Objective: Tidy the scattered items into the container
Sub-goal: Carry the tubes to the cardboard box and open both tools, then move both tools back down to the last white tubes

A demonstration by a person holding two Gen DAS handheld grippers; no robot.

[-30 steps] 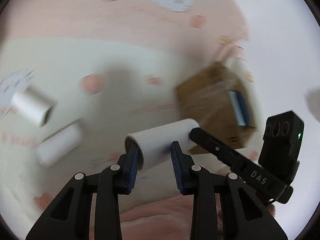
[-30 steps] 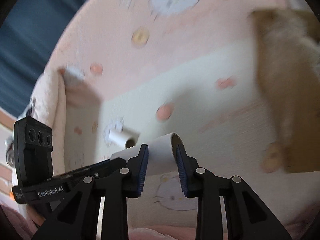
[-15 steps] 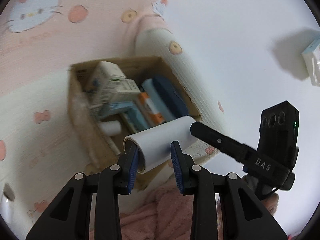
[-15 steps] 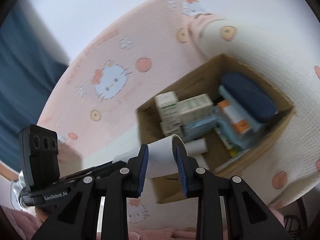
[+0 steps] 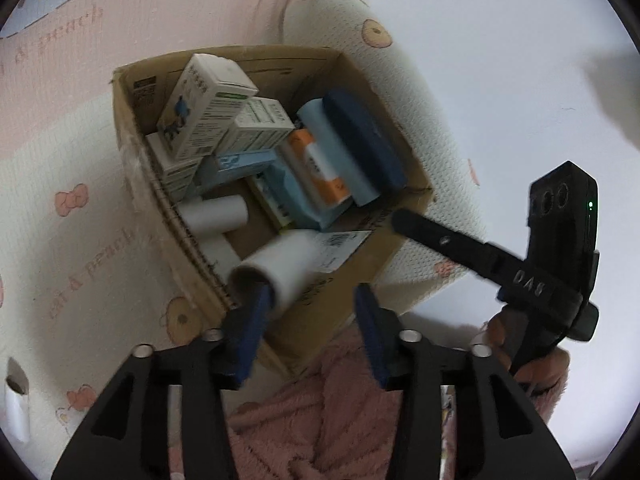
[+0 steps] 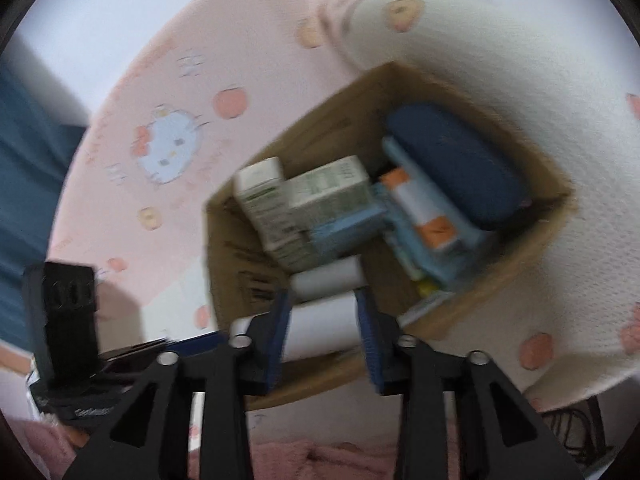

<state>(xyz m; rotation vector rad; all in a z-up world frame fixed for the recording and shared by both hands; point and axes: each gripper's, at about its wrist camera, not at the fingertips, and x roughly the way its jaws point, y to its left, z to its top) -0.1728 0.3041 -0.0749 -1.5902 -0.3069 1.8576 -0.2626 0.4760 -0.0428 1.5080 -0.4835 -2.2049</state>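
Pink cartoon-print bedding (image 5: 60, 128) lies under the cardboard box (image 5: 304, 320). I have both grippers tilted down over it, jaws opening: the left gripper (image 5: 310, 328) freeing a white roll (image 5: 280, 268), the right gripper (image 6: 324, 340) loosening round another roll (image 6: 320, 328). Cartons (image 5: 208, 116) crowd the box.

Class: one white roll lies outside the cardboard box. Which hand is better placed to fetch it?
Probably left: the stray roll lies low at its camera's left edge; the right camera shows none.
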